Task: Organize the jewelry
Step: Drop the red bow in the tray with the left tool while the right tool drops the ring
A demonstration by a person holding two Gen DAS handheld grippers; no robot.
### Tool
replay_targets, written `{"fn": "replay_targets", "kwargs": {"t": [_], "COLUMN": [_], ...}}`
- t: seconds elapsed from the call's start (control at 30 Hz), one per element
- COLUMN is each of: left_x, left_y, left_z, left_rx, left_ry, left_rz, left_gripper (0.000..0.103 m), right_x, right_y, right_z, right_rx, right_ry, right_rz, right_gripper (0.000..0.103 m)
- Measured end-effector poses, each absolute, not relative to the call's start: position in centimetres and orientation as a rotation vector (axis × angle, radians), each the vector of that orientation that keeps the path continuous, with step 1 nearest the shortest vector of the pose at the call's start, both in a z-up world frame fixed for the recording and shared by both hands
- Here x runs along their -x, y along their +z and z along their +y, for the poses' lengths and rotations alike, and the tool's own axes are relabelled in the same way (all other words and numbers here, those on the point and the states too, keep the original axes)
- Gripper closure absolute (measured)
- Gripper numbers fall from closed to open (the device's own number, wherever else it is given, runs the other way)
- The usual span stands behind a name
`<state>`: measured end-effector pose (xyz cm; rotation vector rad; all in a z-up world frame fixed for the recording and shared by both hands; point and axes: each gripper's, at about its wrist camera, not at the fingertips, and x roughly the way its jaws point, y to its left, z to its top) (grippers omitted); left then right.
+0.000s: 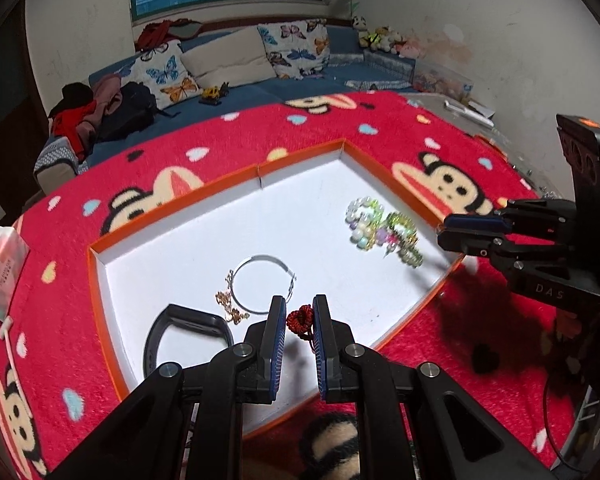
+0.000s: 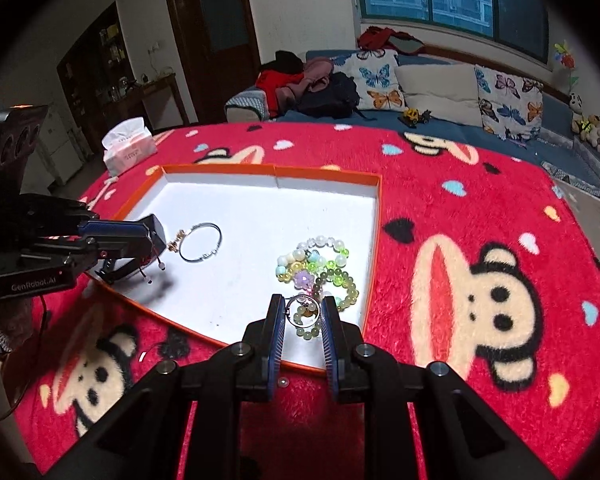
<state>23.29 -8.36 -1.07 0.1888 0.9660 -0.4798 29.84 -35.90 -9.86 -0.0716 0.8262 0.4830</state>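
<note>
A shallow white tray with an orange rim (image 1: 300,157) (image 2: 260,168) lies on a red monkey-print blanket. My left gripper (image 1: 299,308) (image 2: 156,236) is shut on a red knotted cord bracelet (image 1: 300,317) over the tray's near edge, and the bracelet's cord ends (image 2: 161,266) dangle below. My right gripper (image 2: 302,301) (image 1: 446,232) is shut on a silver hoop with a small charm (image 2: 305,313) just above a pile of beaded bracelets (image 2: 320,268) (image 1: 380,232). In the tray lie a silver bangle (image 1: 260,284) (image 2: 202,242), a gold chain (image 1: 230,304) and a black band (image 1: 184,340).
A tissue pack (image 2: 128,150) (image 1: 0,268) sits on the blanket beyond the tray's left corner. A sofa with butterfly cushions (image 2: 440,88) runs behind the table. The tray's far half (image 2: 268,208) holds nothing.
</note>
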Motion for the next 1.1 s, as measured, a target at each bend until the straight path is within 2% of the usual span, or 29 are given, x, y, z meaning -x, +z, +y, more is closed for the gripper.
{"fn": "replay_targets", "kwargs": {"t": [0.3,1.0,1.1], "left_x": [-23.8,-23.9,-23.8], "left_y": [-3.6,-4.0,-3.8], "left_z": [-8.5,-8.4,-8.5], "left_rx": [-0.191,-0.191,-0.197], "left_ry": [-0.473,-0.465,-0.468], "left_rz": [1.017,1.037,1.030], "left_gripper": [0.089,0.086,0.079], "right_x": [-29.7,-30.2,-29.8], "right_y": [-11.1,-11.5,-11.2], "right_z": [-35.6,-35.7,-35.6], "right_rx": [0.086,0.080,0.084], "right_ry": [0.471,0.464,0.463], "right_rz": [0.858,0.885,0.874], "right_gripper": [0.082,0.081,0.080]}}
